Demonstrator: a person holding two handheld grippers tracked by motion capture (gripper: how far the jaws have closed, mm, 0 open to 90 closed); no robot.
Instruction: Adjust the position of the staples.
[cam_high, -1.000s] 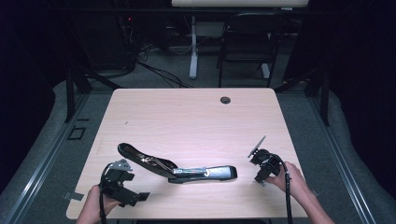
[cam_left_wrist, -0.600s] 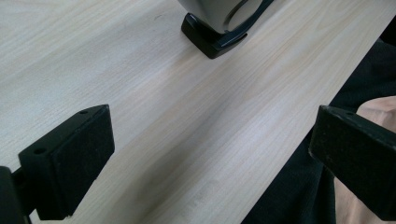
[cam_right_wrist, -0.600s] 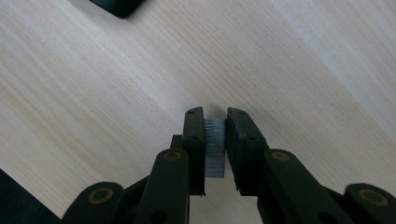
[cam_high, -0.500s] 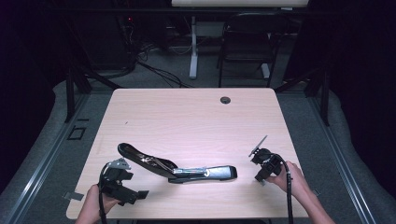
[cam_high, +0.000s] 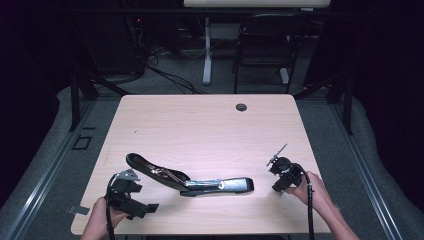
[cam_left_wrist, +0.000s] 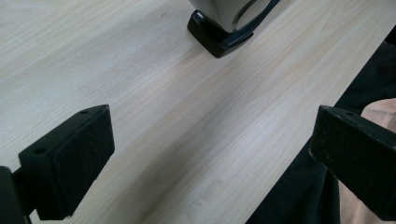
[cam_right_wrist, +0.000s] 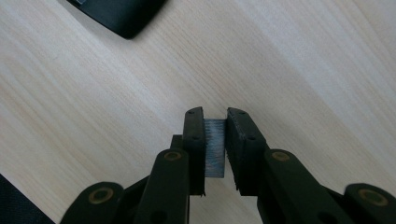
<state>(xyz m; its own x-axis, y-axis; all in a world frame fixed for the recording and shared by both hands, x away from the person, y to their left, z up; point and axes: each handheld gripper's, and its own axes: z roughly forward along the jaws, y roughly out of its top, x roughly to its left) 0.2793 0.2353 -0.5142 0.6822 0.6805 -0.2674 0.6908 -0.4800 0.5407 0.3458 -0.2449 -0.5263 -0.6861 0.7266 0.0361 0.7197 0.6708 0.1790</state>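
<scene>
A large black and silver stapler (cam_high: 200, 183) lies swung open near the table's front edge, its top arm (cam_high: 150, 167) angled up to the left. My left gripper (cam_high: 142, 198) rests at the front left with its jaws wide open and only bare table between them. In the left gripper view (cam_left_wrist: 210, 163) the stapler's black end (cam_left_wrist: 219, 32) lies ahead. My right gripper (cam_high: 278, 186), right of the stapler, is shut on a short grey strip of staples (cam_right_wrist: 215, 144). The right gripper view (cam_right_wrist: 215, 113) has a black corner of the stapler (cam_right_wrist: 121, 16) at the top left.
The light wood table (cam_high: 210, 130) has a small round cable hole (cam_high: 241, 107) near its far edge. Behind the table, a dark chair (cam_high: 265, 47) and a white desk leg (cam_high: 207, 50) stand on the floor. The table's front edge runs close beside the left gripper.
</scene>
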